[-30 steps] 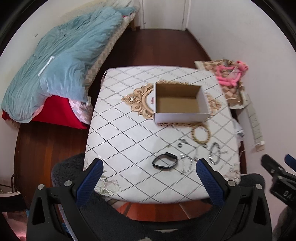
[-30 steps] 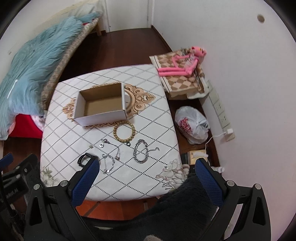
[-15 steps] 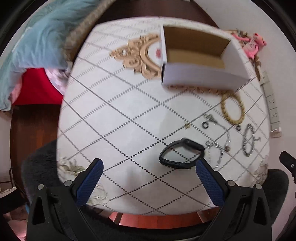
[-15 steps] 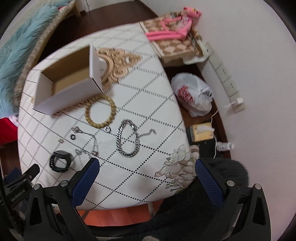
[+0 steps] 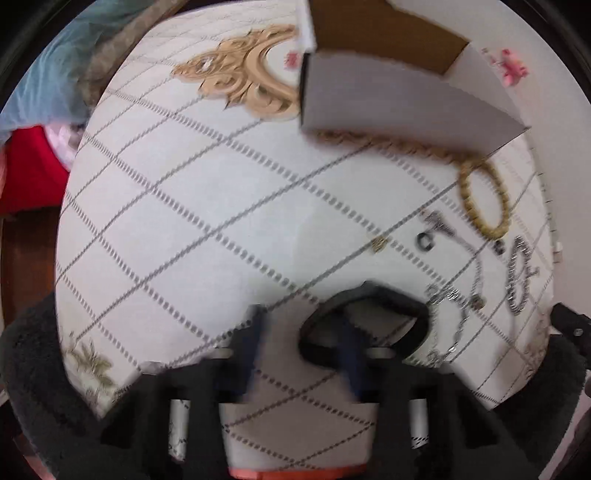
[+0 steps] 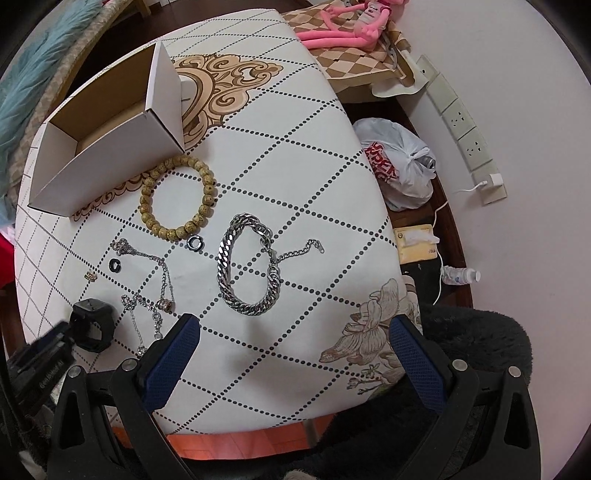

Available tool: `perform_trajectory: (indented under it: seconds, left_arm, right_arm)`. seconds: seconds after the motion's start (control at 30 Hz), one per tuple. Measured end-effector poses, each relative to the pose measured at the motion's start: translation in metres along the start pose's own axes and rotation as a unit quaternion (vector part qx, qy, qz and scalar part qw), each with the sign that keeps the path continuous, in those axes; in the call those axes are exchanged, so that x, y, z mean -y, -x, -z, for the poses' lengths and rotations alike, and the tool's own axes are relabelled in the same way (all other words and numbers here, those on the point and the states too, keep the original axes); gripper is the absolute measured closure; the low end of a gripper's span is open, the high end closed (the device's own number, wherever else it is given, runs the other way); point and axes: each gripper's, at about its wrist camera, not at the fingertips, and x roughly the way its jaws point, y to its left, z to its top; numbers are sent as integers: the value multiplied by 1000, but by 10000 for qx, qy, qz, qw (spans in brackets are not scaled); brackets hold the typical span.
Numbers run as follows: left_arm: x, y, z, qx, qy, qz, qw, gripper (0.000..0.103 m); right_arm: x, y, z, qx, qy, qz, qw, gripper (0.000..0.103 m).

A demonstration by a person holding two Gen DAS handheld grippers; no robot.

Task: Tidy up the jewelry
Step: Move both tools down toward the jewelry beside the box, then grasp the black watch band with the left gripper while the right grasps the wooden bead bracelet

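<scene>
A black band [image 5: 365, 325] lies near the front of the white patterned table [image 5: 207, 206]; it also shows in the right wrist view [image 6: 92, 323]. My left gripper [image 5: 303, 350] is blurred, its fingers half closed, the right finger over the band's left side. An open white cardboard box [image 6: 107, 136] stands at the back. A wooden bead bracelet [image 6: 177, 197], a silver chain bracelet [image 6: 247, 262], thin chains [image 6: 151, 291] and small rings [image 6: 192, 242] lie in front of it. My right gripper [image 6: 291, 350] is open and empty above the table's front edge.
A pink plush toy [image 6: 347, 22] on a checked cushion lies beyond the table's right side. A plastic bag [image 6: 400, 162], wall sockets [image 6: 461, 122] and a charger cable sit on the floor and wall at right. Blue bedding [image 5: 44, 74] lies at left.
My left gripper has dropped toward the black band and its fingers have narrowed around it. My right gripper has moved closer to the table, still open.
</scene>
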Motion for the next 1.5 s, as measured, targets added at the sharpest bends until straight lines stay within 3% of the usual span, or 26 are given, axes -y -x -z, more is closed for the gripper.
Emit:
perform_trajectory:
  seconds: [0.2, 0.3, 0.37, 0.53, 0.7, 0.83, 0.93, 1.17, 1.5]
  left_arm:
    - [-7, 6, -15, 234, 50, 54, 9997, 98]
    - [-13, 13, -30, 358, 101, 41, 9993, 98]
    - [-15, 17, -38, 469, 63, -49, 9989, 98]
    - [-17, 13, -55, 525, 97, -116, 9985, 98]
    - [-19, 11, -60, 491, 145, -117, 9986, 98]
    - [-21, 7, -61, 468, 136, -141, 9987, 98]
    - [-22, 6, -60, 475, 136, -145, 9987, 98]
    - [-20, 16, -59, 543, 87, -69, 9985, 98]
    - [-19, 59, -54, 837, 42, 142, 9964, 98]
  right_arm:
    - [-1, -4, -13, 31, -11, -218, 9998, 9]
    - [-3, -5, -26, 97, 28, -509, 9987, 18]
    - [-7, -8, -37, 182, 109, -681, 9975, 30]
    - [-24, -29, -71, 230, 211, -802, 9963, 45]
    - [-42, -50, -87, 139, 373, -705, 9967, 55]
    - [-56, -50, -87, 331, 697, -385, 9963, 63]
    - [-59, -48, -85, 468, 768, -342, 9954, 94]
    - [-60, -41, -79, 441, 629, -591, 9953, 94]
    - [-53, 9, -53, 863, 578, -1187, 9875, 94]
